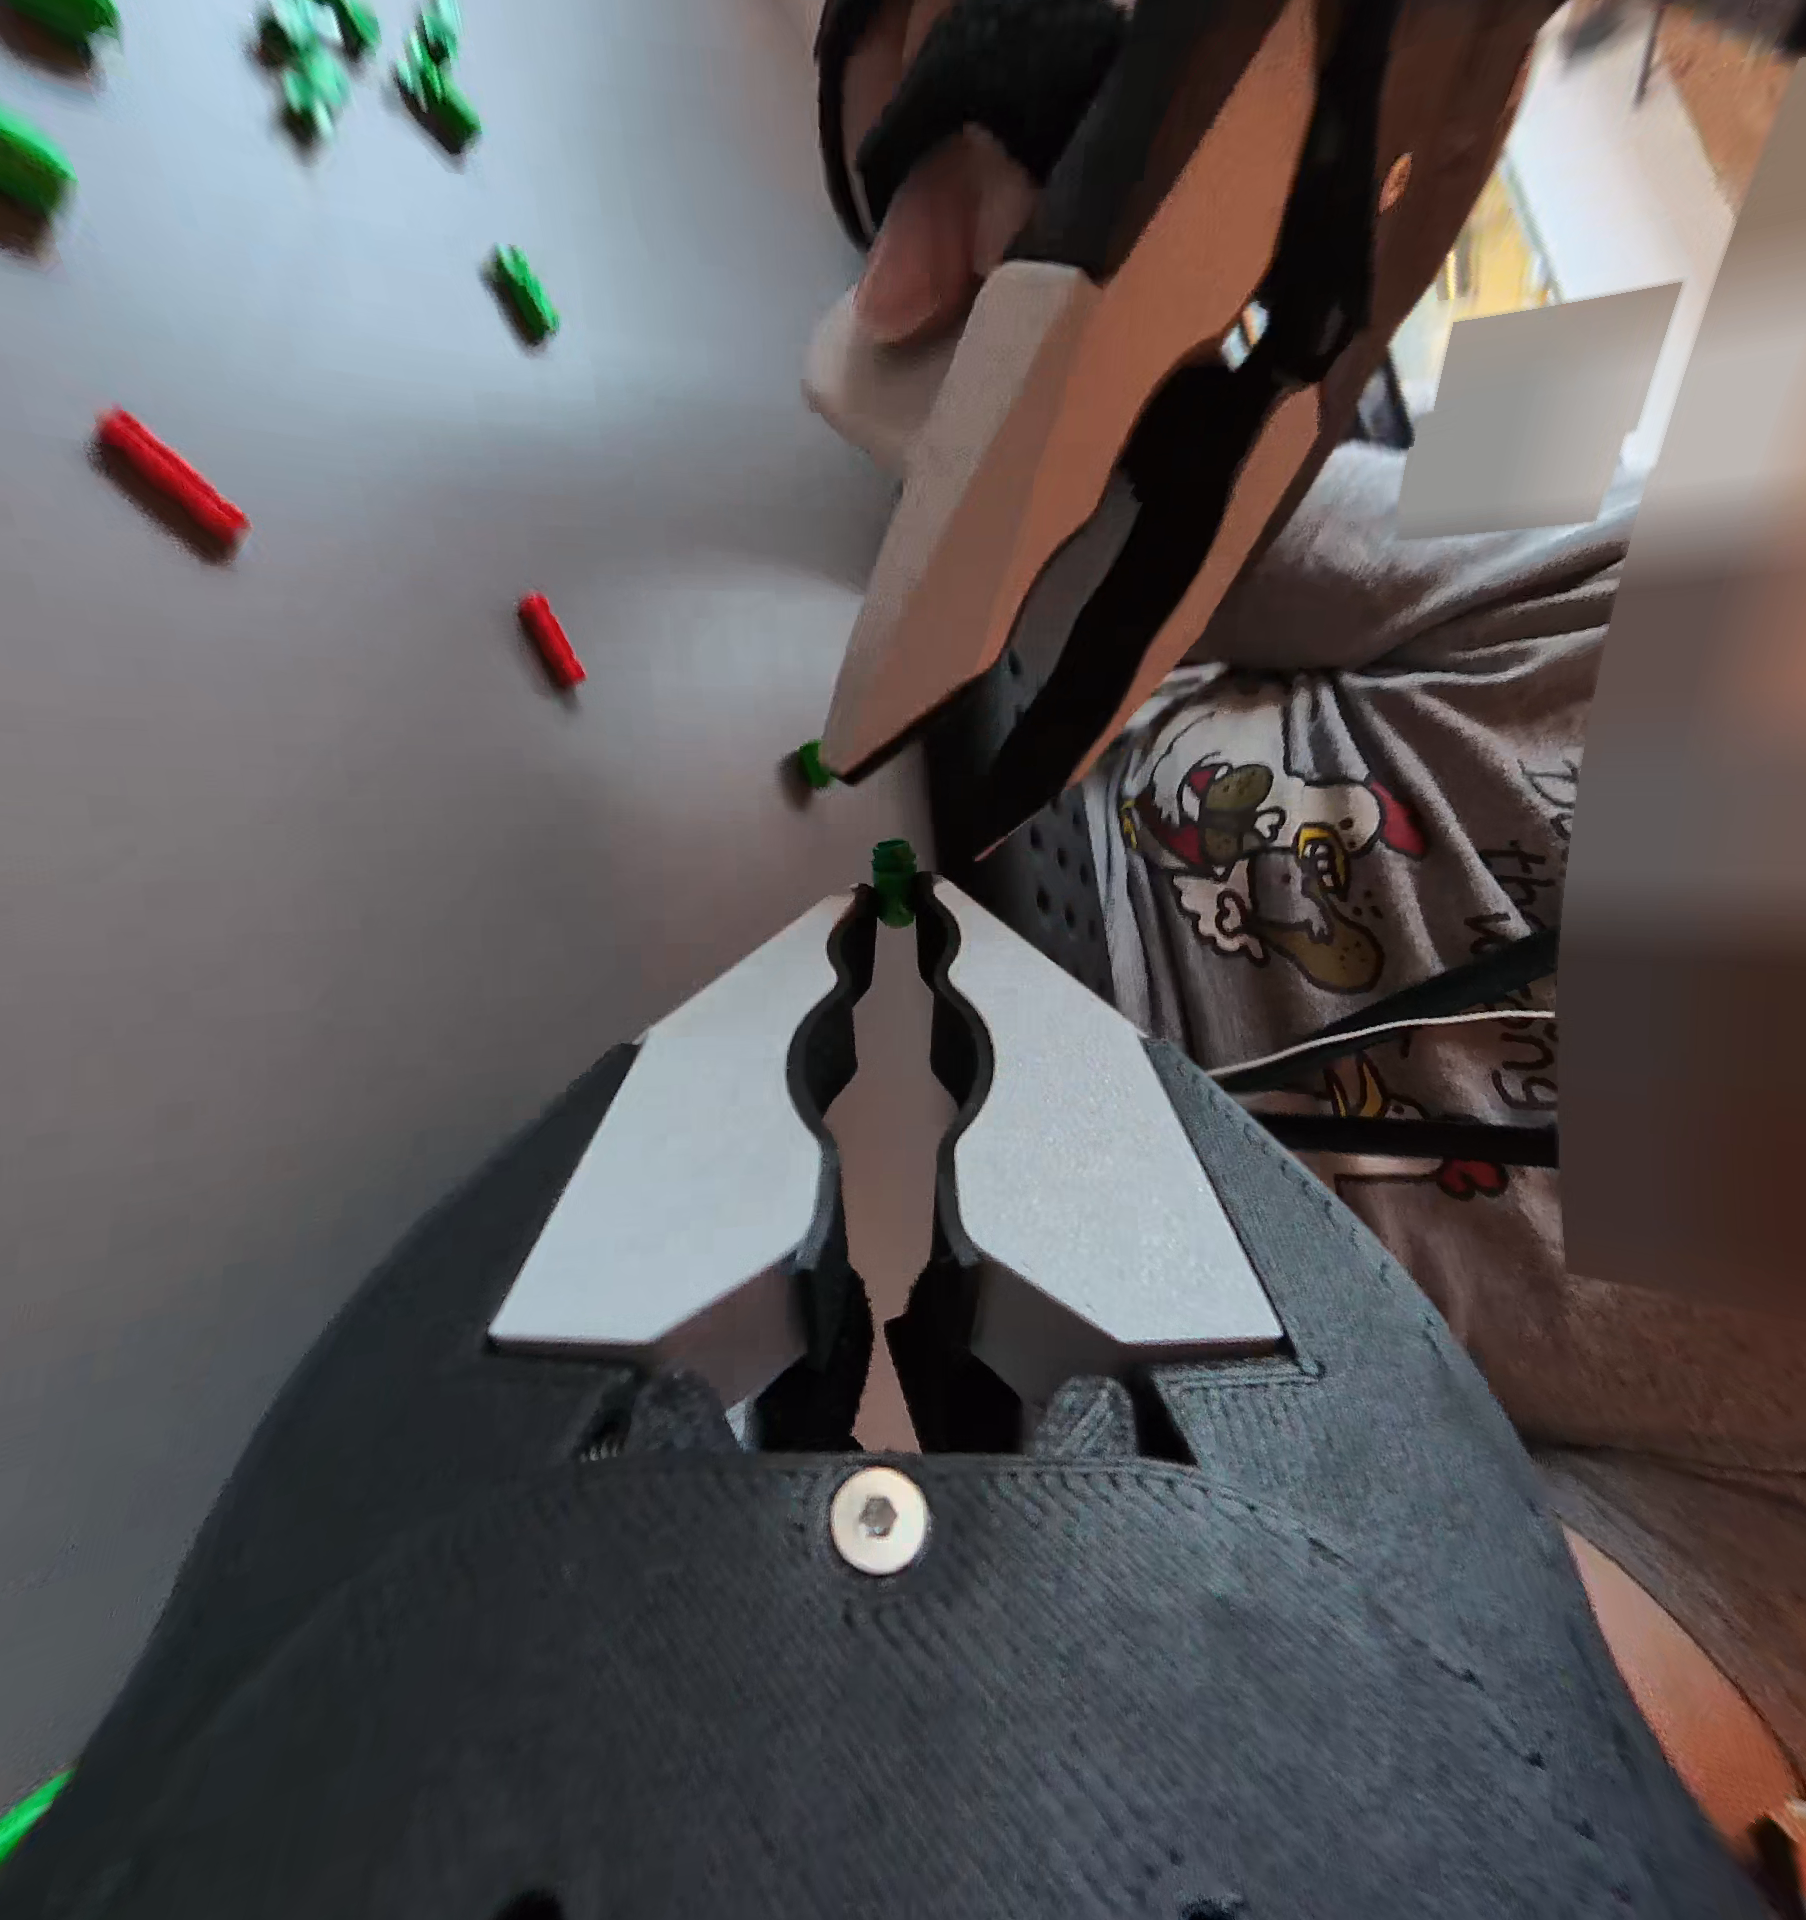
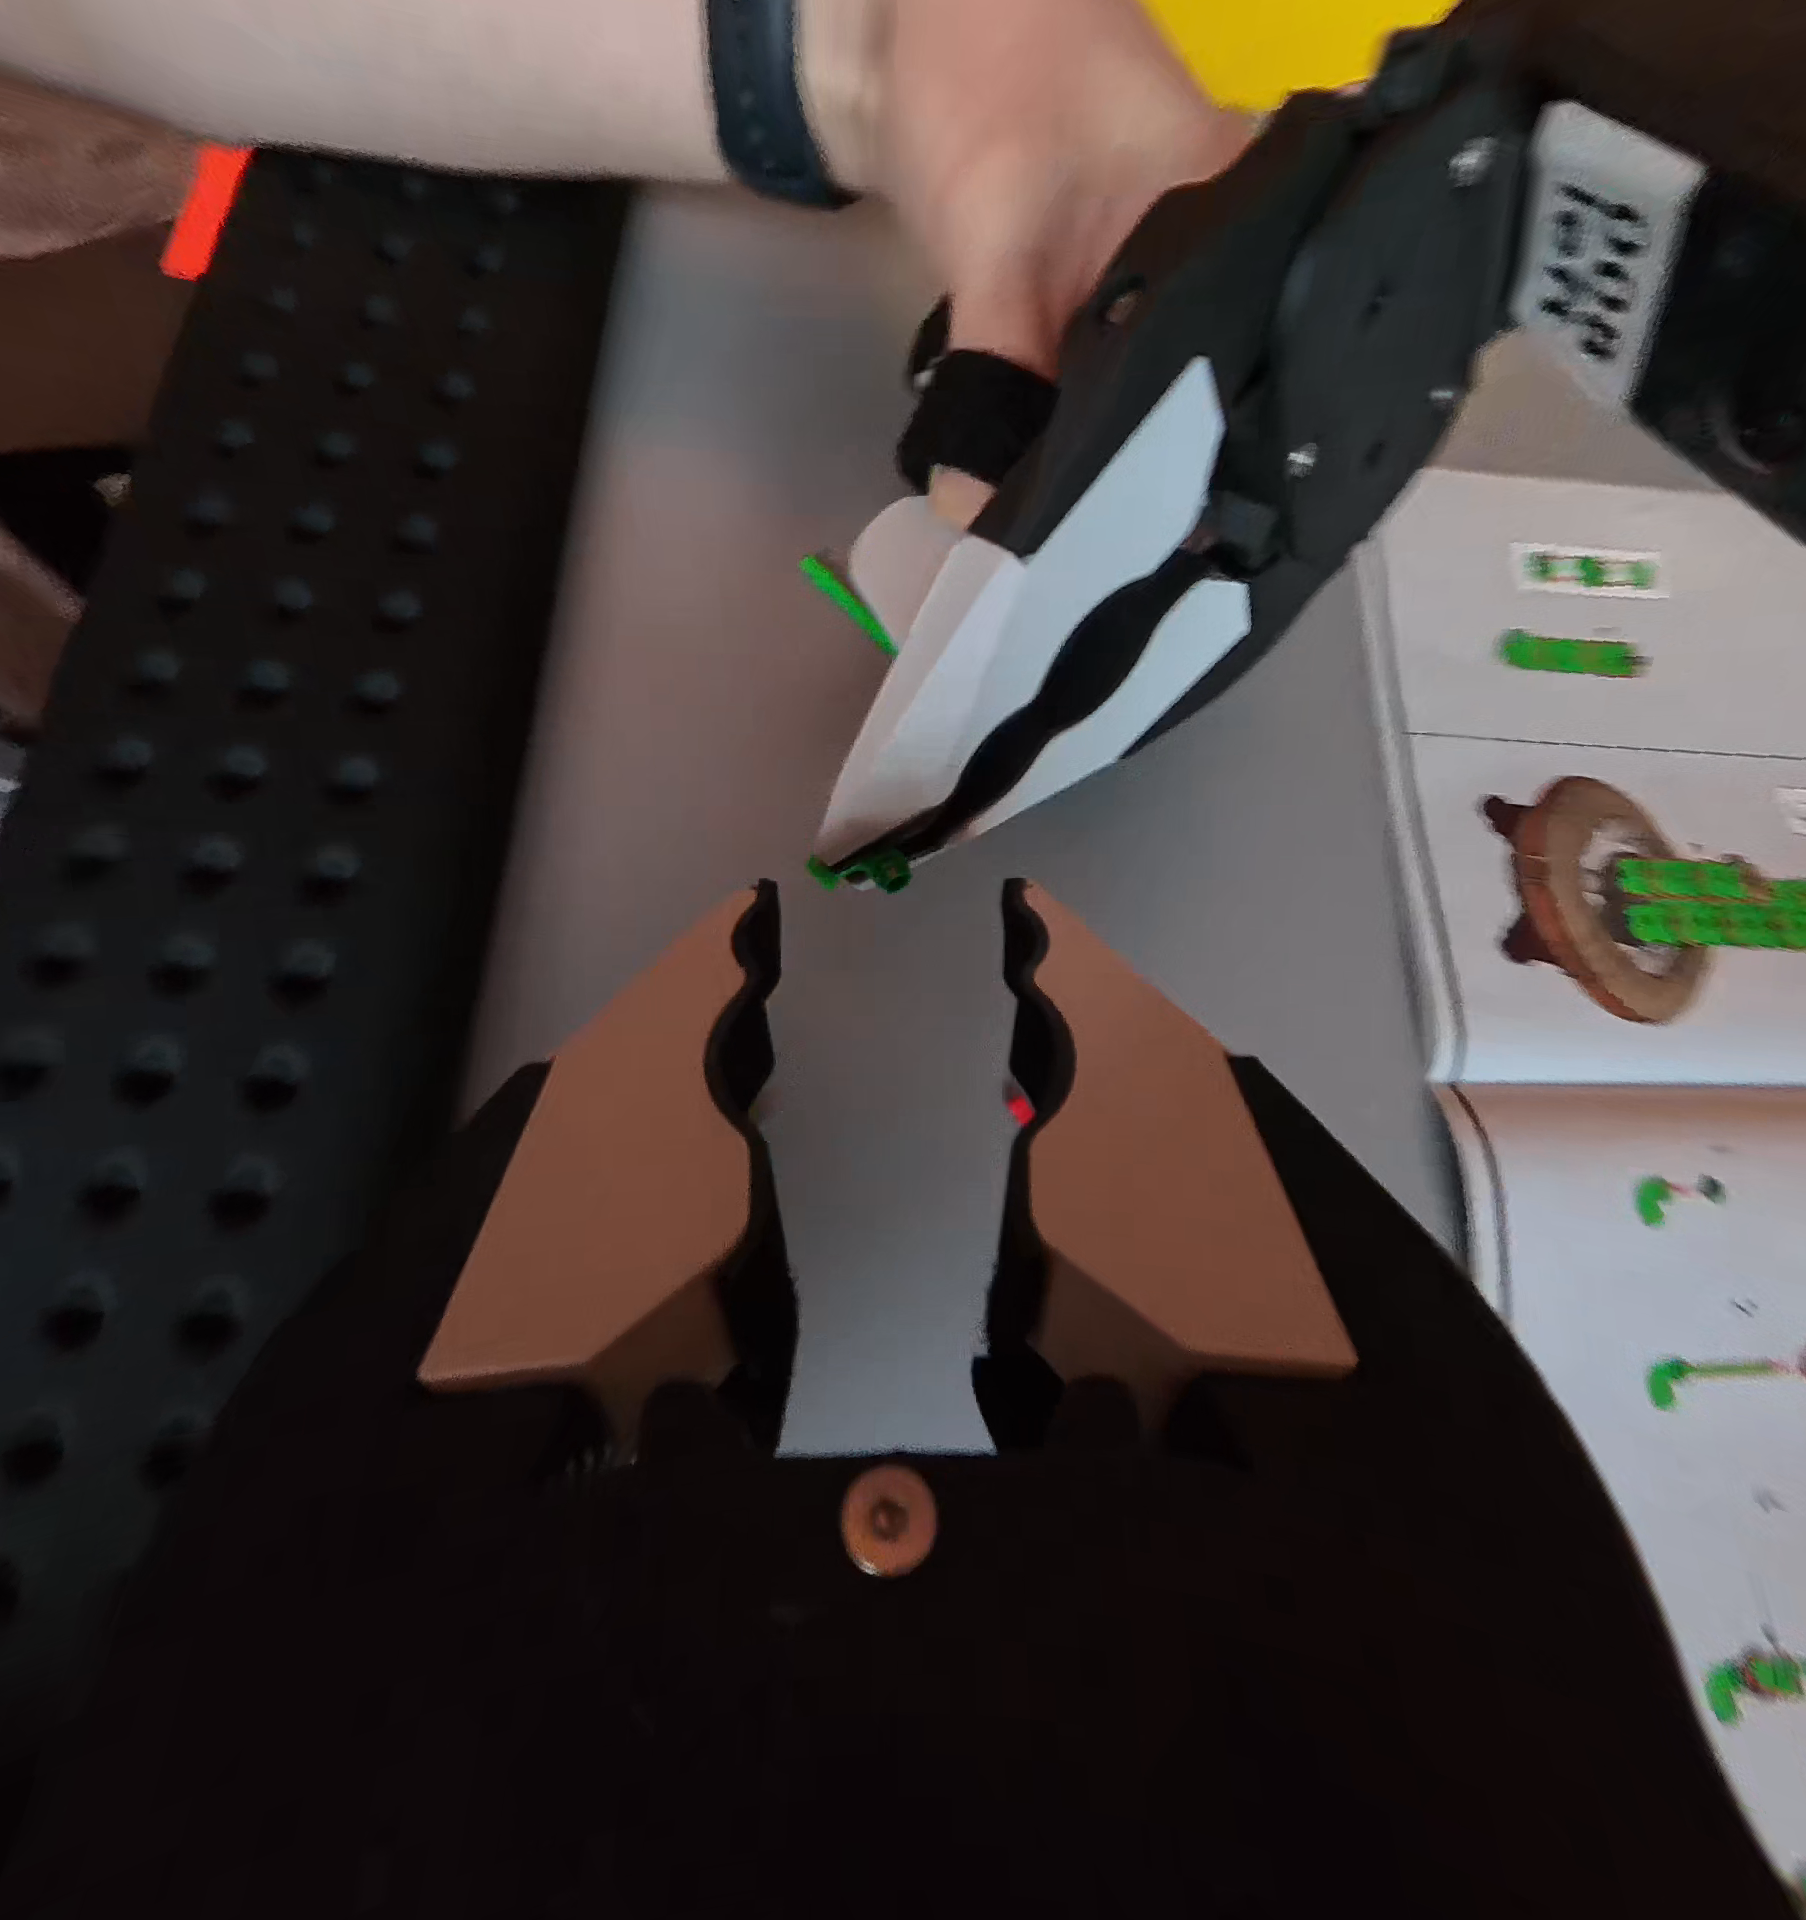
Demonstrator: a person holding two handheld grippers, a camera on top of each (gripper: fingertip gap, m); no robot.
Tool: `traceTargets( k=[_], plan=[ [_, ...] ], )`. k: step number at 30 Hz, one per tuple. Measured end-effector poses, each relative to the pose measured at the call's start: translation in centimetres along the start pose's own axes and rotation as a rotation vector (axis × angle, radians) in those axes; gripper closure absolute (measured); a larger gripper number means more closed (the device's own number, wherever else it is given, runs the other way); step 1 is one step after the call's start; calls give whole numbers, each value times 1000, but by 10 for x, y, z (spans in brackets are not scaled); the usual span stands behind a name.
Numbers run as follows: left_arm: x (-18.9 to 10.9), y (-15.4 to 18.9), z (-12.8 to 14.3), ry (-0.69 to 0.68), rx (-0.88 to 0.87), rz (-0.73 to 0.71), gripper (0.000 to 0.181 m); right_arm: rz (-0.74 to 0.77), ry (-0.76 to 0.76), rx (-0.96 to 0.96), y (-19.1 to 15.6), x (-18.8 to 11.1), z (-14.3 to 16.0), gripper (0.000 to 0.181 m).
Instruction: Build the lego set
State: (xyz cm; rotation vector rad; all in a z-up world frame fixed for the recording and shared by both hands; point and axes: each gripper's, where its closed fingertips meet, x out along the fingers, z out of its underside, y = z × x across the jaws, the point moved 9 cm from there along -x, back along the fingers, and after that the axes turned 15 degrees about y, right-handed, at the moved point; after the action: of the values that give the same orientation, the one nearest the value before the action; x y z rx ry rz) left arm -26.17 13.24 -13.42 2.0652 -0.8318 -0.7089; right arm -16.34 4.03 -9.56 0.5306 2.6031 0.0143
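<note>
Pinching a tiny green lego piece [image 1: 893, 881] right at the tips of the left gripper [image 1: 891, 896], jaws clenched on it, silver fingers [image 1: 712, 1164] nearly meeting. Same piece showing up in the right wrist view as a small green bit [image 2: 863, 871] poking out of the white fingertips. Hanging just opposite, the right gripper [image 2: 883, 894] with its brown fingers [image 2: 608, 1174], jaws released and holding nothing, tips just short of that green piece. In the left wrist view the right gripper [image 1: 883, 800] is coming in from above, with a second small green piece [image 1: 812, 764] sitting at one brown tip; can't tell whether touching or just behind it.

Lying loose on the grey tabletop [image 1: 359, 831]: two red pieces [image 1: 170, 484] toward the middle, a bunch of green pieces [image 1: 379, 62] up near the far edge, all blurry. Lying open along the tabletop's right edge in the right wrist view, an instruction booklet [image 2: 1626, 935] with green build pictures. Running along the left edge, a black studded mat [image 2: 255, 675]. Showing behind the grippers, a person in a grey printed shirt [image 1: 1325, 852].
</note>
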Motion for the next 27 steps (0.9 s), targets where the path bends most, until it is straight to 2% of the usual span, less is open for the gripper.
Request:
traceTargets(
  k=[5,10,21,27],
  plan=[
    [-13,10,-16,208,37,36,176,205,145,-147,-4,-8,-8,140],
    [-20,16,-21,288,43,64,176,378,138,-337,-8,-8,-13,143],
    [-16,20,-24,308,65,61,177,423,153,-368,-9,-3,-15,158],
    [-16,20,-23,307,48,45,176,441,137,-402,-10,0,-14,159]
  ],
)
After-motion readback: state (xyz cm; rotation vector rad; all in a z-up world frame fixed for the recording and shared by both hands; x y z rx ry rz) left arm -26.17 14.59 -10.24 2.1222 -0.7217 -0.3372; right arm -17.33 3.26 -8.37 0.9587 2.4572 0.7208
